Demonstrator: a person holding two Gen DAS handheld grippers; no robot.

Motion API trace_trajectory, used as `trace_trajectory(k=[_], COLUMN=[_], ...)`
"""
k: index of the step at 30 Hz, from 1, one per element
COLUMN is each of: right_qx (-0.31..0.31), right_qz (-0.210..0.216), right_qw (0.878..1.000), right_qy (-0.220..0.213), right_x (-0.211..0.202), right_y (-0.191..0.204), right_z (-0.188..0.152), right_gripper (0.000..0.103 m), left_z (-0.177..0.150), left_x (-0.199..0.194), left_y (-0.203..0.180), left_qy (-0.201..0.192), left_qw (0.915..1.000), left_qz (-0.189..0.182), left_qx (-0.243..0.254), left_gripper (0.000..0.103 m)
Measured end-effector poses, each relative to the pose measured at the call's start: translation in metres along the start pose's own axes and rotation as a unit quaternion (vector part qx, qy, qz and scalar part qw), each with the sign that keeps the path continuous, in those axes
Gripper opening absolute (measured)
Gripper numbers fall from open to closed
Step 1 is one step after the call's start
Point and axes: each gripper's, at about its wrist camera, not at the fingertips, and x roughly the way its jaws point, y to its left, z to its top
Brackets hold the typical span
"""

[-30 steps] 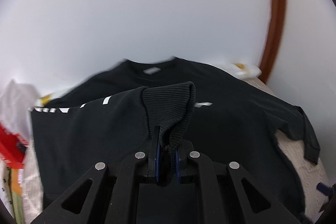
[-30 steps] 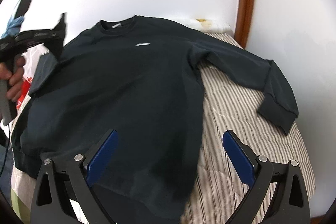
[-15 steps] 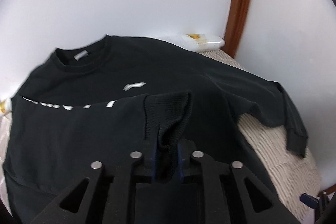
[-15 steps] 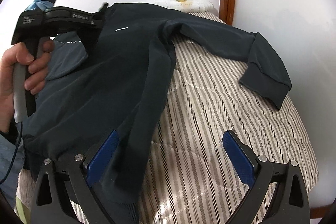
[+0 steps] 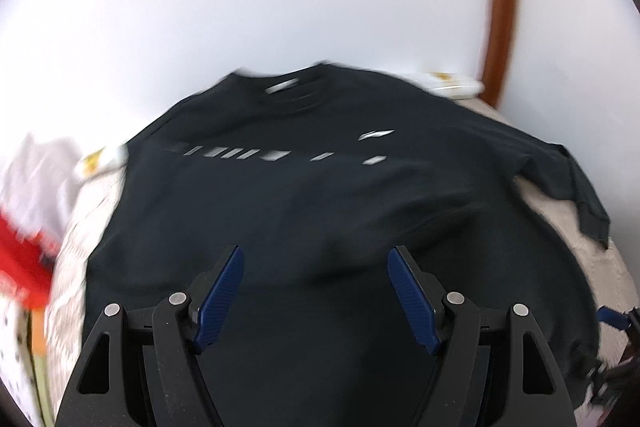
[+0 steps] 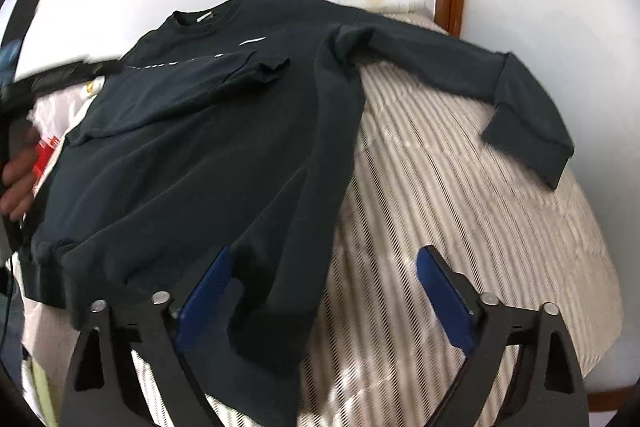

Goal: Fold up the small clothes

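Left wrist view shows the left gripper (image 5: 316,291) opening, empty after dropping the sleeve cuff (image 6: 272,65) across the black sweatshirt (image 6: 192,155), while the right gripper (image 6: 324,291), unclenched, narrows over its hem, ready for the next fold.

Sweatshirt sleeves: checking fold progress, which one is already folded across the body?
The sleeve on the picture's left in the right wrist view: it lies across the chest of the sweatshirt, cuff near the middle. The other sleeve stretches out over the striped bedcover.
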Motion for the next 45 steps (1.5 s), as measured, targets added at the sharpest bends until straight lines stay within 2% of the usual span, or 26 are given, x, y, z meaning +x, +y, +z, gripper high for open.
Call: trace_trajectory(k=[5, 6, 11, 13, 14, 18, 21, 24, 25, 26, 28, 37, 42, 45], right_qx=[0.005, 0.005, 0.011, 0.012, 0.013, 0.022, 0.022, 0.015, 0.012, 0.015, 0.021, 0.03, 0.006, -0.011], right_qz=[-0.01, -0.007, 0.0, -0.001, -0.001, 0.006, 0.002, -0.007, -0.009, -0.008, -0.003, 0.026, 0.022, 0.012], right_qw=[1.0, 1.0, 1.0, 1.0, 1.0, 1.0, 1.0, 1.0, 1.0, 1.0, 0.999, 0.999, 0.999, 1.0], right_qy=[0.001, 0.004, 0.009, 0.003, 0.001, -0.007, -0.015, -0.021, -0.024, -0.026, -0.027, -0.027, -0.027, -0.024], right_x=[-0.003, -0.003, -0.001, 0.0, 0.0, 0.004, 0.009, 0.011, 0.012, 0.011, 0.01, -0.02, -0.038, -0.046], right_y=[0.001, 0.001, 0.005, 0.008, 0.008, 0.011, 0.014, 0.019, 0.021, 0.021, 0.02, 0.014, 0.027, 0.034], right_z=[-0.016, -0.021, -0.036, -0.038, -0.038, -0.035, -0.031, -0.028, -0.028, -0.028, -0.027, -0.048, -0.068, -0.079], right_gripper=[0.077, 0.071, 0.059, 0.057, 0.057, 0.056, 0.053, 0.037, 0.021, 0.017, 0.012, 0.01, 0.01, 0.01], left_z=[-0.053, -0.066, -0.125, -0.147, -0.157, -0.178, -0.184, -0.183, -0.183, -0.182, -0.182, -0.216, -0.235, -0.246], left_x=[-0.016, -0.019, -0.036, -0.041, -0.042, -0.045, -0.045, -0.042, -0.042, -0.041, -0.043, -0.079, -0.101, -0.109], left_y=[0.073, 0.088, 0.14, 0.156, 0.161, 0.165, 0.164, 0.154, 0.151, 0.15, 0.153, 0.179, 0.181, 0.182], left_qy=[0.033, 0.04, 0.069, 0.078, 0.084, 0.078, 0.068, 0.062, 0.06, 0.062, 0.066, 0.071, 0.075, 0.081], left_qw=[0.9963, 0.9945, 0.9864, 0.9838, 0.9833, 0.9834, 0.9831, 0.9856, 0.9856, 0.9851, 0.9832, 0.9765, 0.9784, 0.9782], left_qz=[0.05, 0.058, 0.097, 0.087, 0.07, 0.016, 0.003, 0.007, 0.007, 0.01, 0.021, -0.003, 0.009, 0.004], left_qx=[-0.062, -0.077, -0.114, -0.136, -0.146, -0.163, -0.17, -0.157, -0.158, -0.16, -0.169, -0.203, -0.192, -0.191], left_gripper=[0.072, 0.072, 0.071, 0.071, 0.071, 0.07, 0.065, 0.047, 0.032, 0.02, 0.013, 0.011, 0.011, 0.011])
